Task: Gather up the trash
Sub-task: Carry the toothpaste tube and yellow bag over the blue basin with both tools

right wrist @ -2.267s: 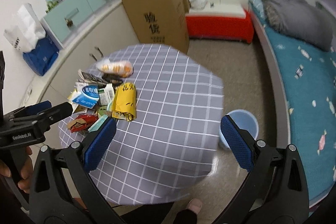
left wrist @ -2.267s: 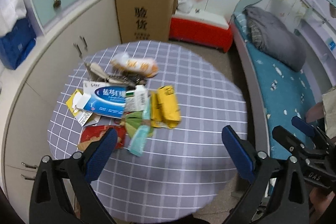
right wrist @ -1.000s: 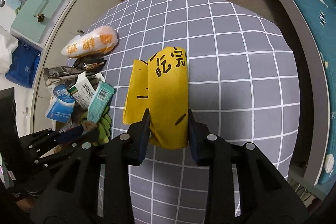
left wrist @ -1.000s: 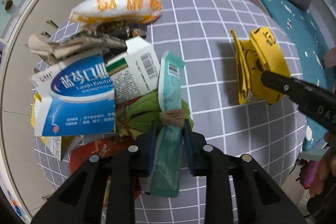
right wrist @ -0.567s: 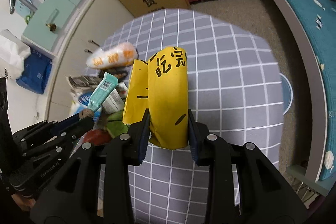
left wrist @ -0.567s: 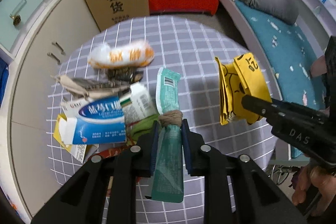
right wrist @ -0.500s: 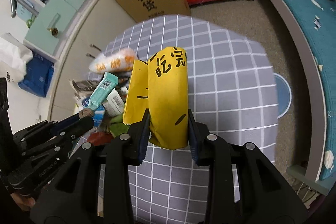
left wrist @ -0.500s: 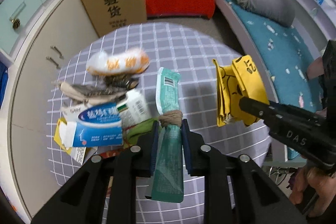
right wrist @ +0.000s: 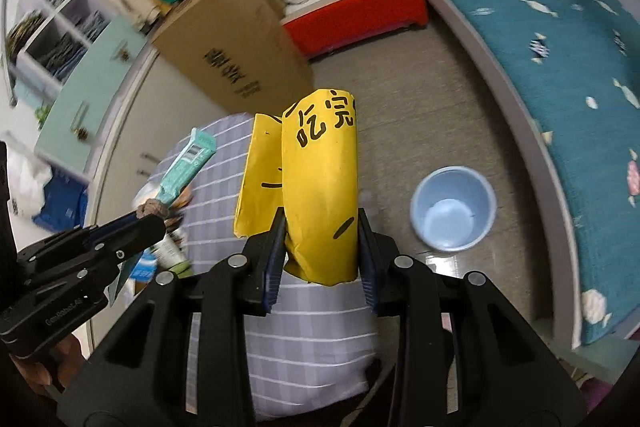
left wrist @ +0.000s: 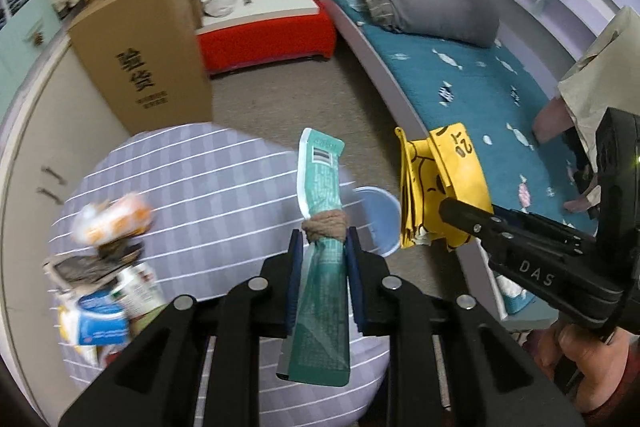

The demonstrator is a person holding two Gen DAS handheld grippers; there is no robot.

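My left gripper (left wrist: 322, 251) is shut on a teal wrapper (left wrist: 320, 187) with a brown band around its middle, held up over the table's right edge. My right gripper (right wrist: 322, 239) is shut on a folded yellow paper bag (right wrist: 320, 179) with black writing. The left wrist view shows that yellow bag (left wrist: 440, 195) to the right, and the right wrist view shows the teal wrapper (right wrist: 186, 167) at left. A light blue bin (right wrist: 454, 209) stands open on the floor beside the table, partly hidden behind the wrapper and bag in the left wrist view.
On the round grid-cloth table (left wrist: 208, 187) lies a pile of trash: an orange-white bag (left wrist: 112, 217), a blue-white box (left wrist: 100, 325), dark wrappers. A tall cardboard box (left wrist: 148, 55) and a red bench (left wrist: 264, 27) stand behind. A teal bed (left wrist: 460, 83) runs along the right.
Both grippers rose off the table and swung right with their wrapper and bag. The trash pile slid to the lower left and the blue bin came into view.
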